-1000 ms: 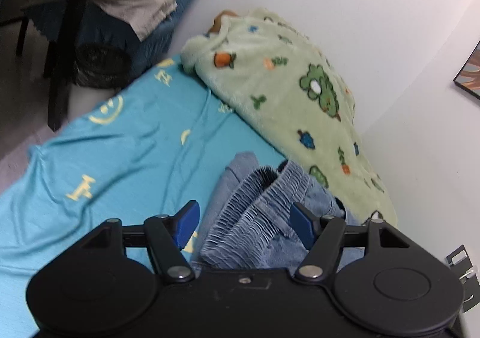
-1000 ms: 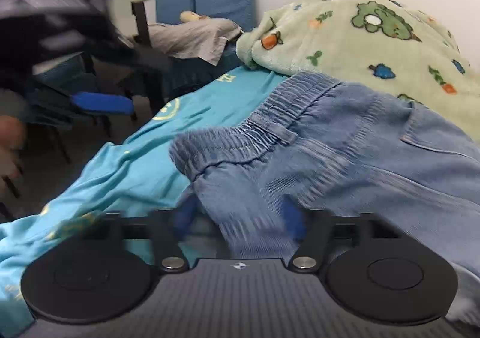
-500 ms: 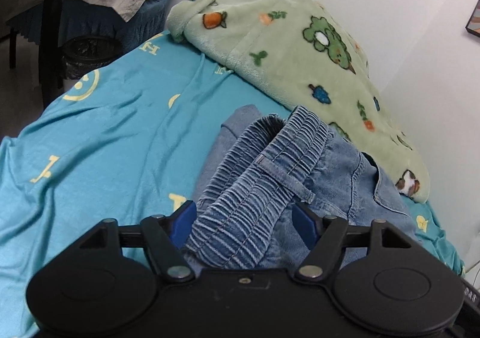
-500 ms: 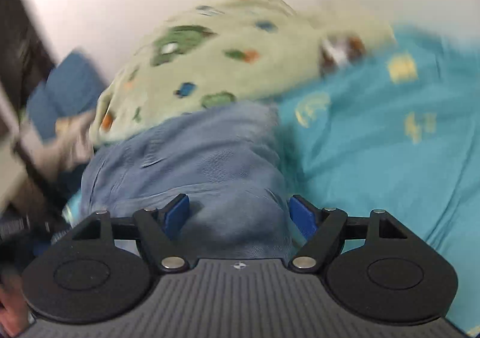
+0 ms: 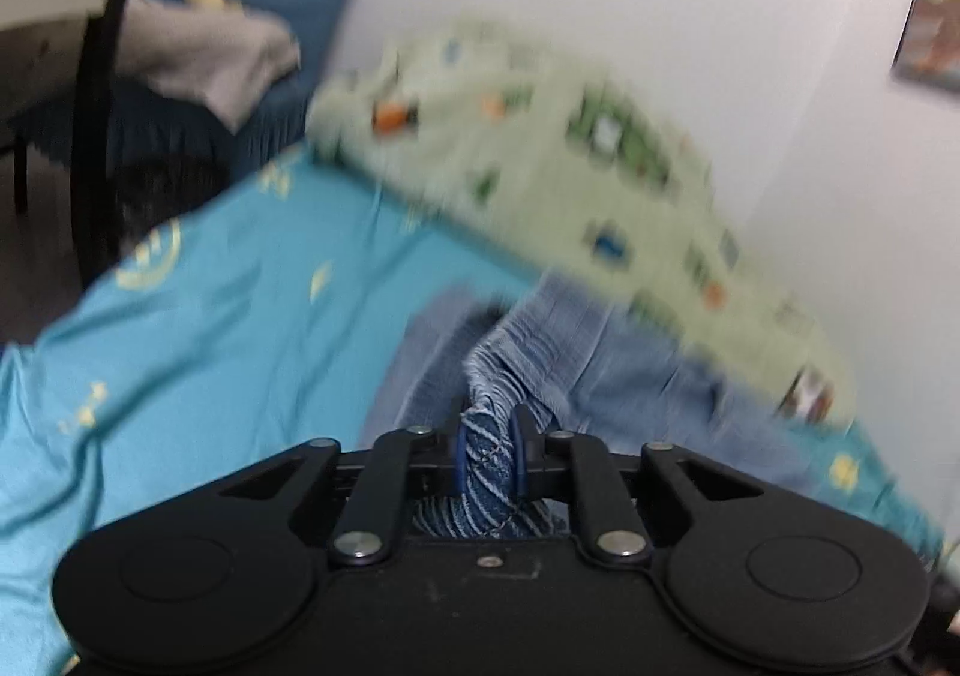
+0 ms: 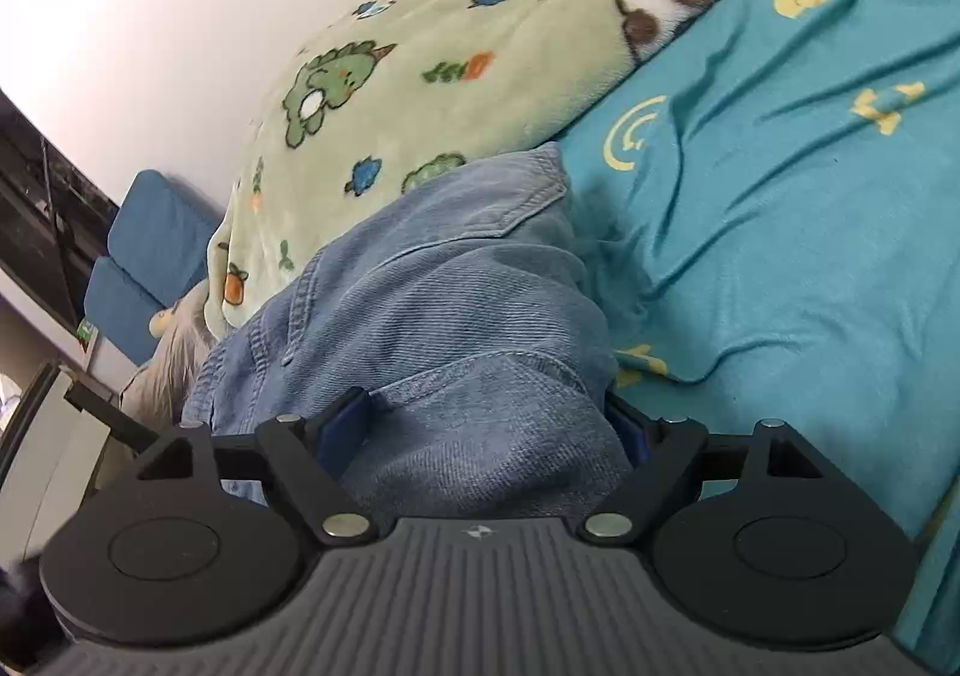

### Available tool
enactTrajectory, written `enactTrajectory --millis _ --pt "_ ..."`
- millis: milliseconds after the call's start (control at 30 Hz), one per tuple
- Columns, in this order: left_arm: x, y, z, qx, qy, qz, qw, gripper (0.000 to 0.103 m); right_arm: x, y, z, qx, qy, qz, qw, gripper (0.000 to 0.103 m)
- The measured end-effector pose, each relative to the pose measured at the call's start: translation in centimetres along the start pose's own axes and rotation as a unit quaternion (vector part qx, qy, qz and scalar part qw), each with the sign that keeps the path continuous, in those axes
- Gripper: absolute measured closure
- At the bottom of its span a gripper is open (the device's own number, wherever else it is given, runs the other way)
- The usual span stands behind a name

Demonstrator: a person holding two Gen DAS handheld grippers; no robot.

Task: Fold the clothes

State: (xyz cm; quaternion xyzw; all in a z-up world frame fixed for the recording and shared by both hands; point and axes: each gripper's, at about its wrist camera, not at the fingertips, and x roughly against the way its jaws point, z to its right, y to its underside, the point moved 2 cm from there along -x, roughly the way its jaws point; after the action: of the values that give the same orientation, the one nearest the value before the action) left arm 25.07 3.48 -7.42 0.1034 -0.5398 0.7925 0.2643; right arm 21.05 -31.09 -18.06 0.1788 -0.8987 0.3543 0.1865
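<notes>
Since a second ago the left gripper has gone from standing wide around the elastic waistband to pinching it: its jaws are closing, and the blue pads already press a gathered bunch of the ribbed denim between them. Over the same second the right gripper has swung away from the waistband end and rolled over, so it now looks along the far part of the jeans. Its jaws are opening, spread wide with a rounded fold of denim lying between them; the pads seem to stand just clear of the cloth on both sides, though the cloth hides the right one too much to be sure.

The jeans lie bunched on the teal bedsheet, one side just against the green animal-print blanket, which is heaped along the wall.

As for progress, I judge the fold barely begun. The jeans are still a rumpled heap with no flat panel or clean crease showing. One end is secured; the other hand has yet to take hold. Spreading the garment flat, laying leg over leg and folding it down all appear to remain
</notes>
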Motion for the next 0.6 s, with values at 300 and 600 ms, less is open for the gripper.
enactTrajectory --millis 300,600 --pt "-2.2 2.4 -3.1 0.032 -0.044 -0.048 0.9974 0.087 -0.9 -0.1 -1.1 0.060 0.007 -0.010 0.998 0.017" --pt "-0.7 2.9 -4.2 0.097 -0.027 -0.067 0.9926 0.033 -0.8 -0.4 0.2 0.007 -0.018 -0.005 1.000 0.017"
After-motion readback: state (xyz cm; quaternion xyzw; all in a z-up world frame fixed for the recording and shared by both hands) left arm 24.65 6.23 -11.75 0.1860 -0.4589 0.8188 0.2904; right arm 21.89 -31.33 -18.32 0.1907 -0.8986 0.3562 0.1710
